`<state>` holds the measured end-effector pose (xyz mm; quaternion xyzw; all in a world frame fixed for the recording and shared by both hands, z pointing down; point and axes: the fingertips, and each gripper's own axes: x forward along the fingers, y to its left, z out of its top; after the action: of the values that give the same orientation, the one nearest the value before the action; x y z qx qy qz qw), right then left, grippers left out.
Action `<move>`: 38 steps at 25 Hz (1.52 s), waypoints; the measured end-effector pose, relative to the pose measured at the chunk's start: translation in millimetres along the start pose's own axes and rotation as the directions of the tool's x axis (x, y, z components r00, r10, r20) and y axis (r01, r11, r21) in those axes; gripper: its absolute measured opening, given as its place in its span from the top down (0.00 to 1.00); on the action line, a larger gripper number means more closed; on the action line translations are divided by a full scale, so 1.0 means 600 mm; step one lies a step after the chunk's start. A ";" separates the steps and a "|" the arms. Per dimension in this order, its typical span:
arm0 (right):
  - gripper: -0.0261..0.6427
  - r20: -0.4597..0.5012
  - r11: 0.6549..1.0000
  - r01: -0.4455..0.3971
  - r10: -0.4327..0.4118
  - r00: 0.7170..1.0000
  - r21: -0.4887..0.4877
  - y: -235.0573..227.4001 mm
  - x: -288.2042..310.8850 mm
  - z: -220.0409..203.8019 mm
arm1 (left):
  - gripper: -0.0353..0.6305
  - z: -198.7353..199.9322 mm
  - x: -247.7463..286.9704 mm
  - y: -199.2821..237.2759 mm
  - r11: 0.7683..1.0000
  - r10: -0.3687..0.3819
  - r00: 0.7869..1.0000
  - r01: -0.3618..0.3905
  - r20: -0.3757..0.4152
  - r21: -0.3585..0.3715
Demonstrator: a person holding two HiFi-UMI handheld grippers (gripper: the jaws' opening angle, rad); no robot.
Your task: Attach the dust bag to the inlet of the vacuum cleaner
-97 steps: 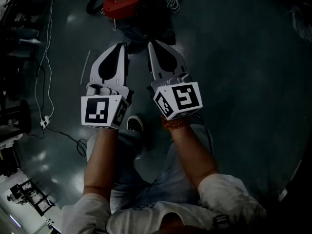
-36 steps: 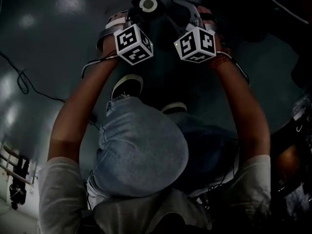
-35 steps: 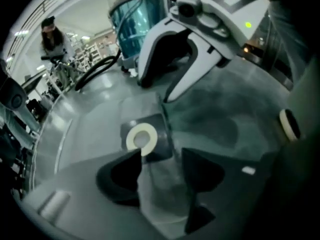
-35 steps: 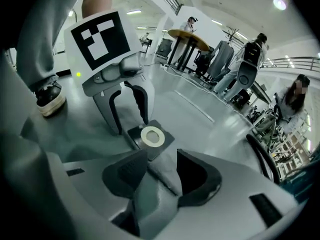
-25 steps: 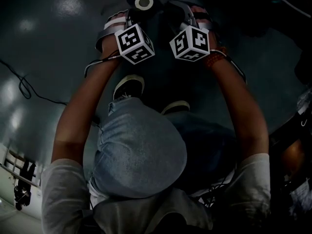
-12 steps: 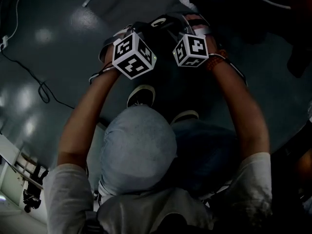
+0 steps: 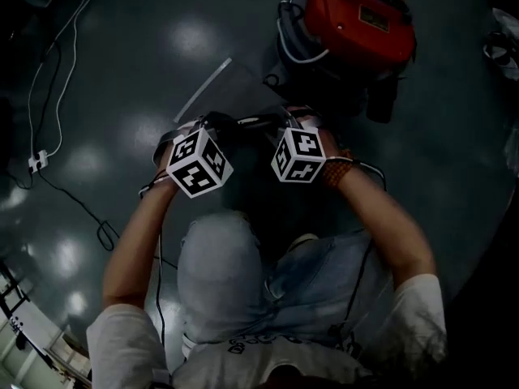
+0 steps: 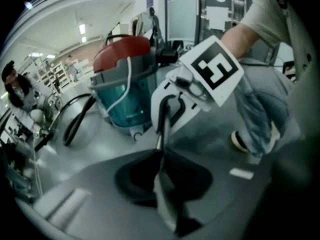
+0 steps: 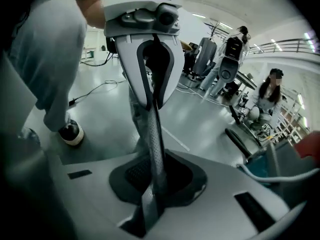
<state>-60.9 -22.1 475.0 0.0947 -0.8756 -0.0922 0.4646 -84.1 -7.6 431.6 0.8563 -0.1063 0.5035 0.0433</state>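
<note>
Held edge-on, the dust bag (image 9: 154,139) is near the vacuum (image 7: 357,14) but apart from it. The left gripper (image 8: 161,169) is clamped on one bag edge. The right gripper (image 9: 155,181) has jaws just closing, pads on the opposite edge.

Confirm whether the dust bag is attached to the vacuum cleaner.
Not attached: the left gripper and right gripper, jaws just closed, pinch the dust bag between them, apart from the vacuum cleaner.
</note>
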 end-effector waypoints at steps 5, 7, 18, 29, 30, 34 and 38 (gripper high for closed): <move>0.90 -0.009 0.991 0.080 -0.079 0.997 0.110 -0.039 -0.140 0.022 | 0.88 0.112 -0.083 0.002 0.994 -0.025 0.999 0.021 0.042 0.106; 0.90 -0.011 0.982 0.117 -0.117 0.993 0.148 -0.054 -0.191 0.018 | 0.88 0.159 -0.105 0.000 0.990 -0.032 0.997 0.022 0.067 0.140; 0.90 0.012 0.910 0.163 -0.182 0.983 0.380 -0.040 -0.411 -0.032 | 0.88 0.368 -0.165 -0.077 0.959 -0.094 0.985 0.050 0.146 0.279; 0.90 -0.089 0.873 0.282 -0.269 0.959 0.397 -0.037 -0.491 -0.112 | 0.88 0.443 -0.113 -0.108 0.940 -0.129 0.970 0.053 0.208 0.337; 0.90 -0.101 0.869 0.285 -0.267 0.958 0.404 -0.035 -0.494 -0.123 | 0.88 0.450 -0.104 -0.112 0.941 -0.132 0.967 0.054 0.216 0.334; 0.90 -0.150 0.864 0.297 -0.257 0.955 0.407 -0.035 -0.491 -0.158 | 0.88 0.463 -0.070 -0.113 0.946 -0.111 0.969 0.035 0.222 0.322; 0.90 -0.179 0.864 0.321 -0.270 0.946 0.389 -0.060 -0.487 -0.184 | 0.87 0.476 -0.046 -0.094 0.960 -0.081 0.964 0.007 0.254 0.281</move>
<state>194.3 8.7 294.2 0.3290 -0.8210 0.0305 0.4656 159.4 -0.5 269.5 0.9152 -0.0201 0.3943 -0.0803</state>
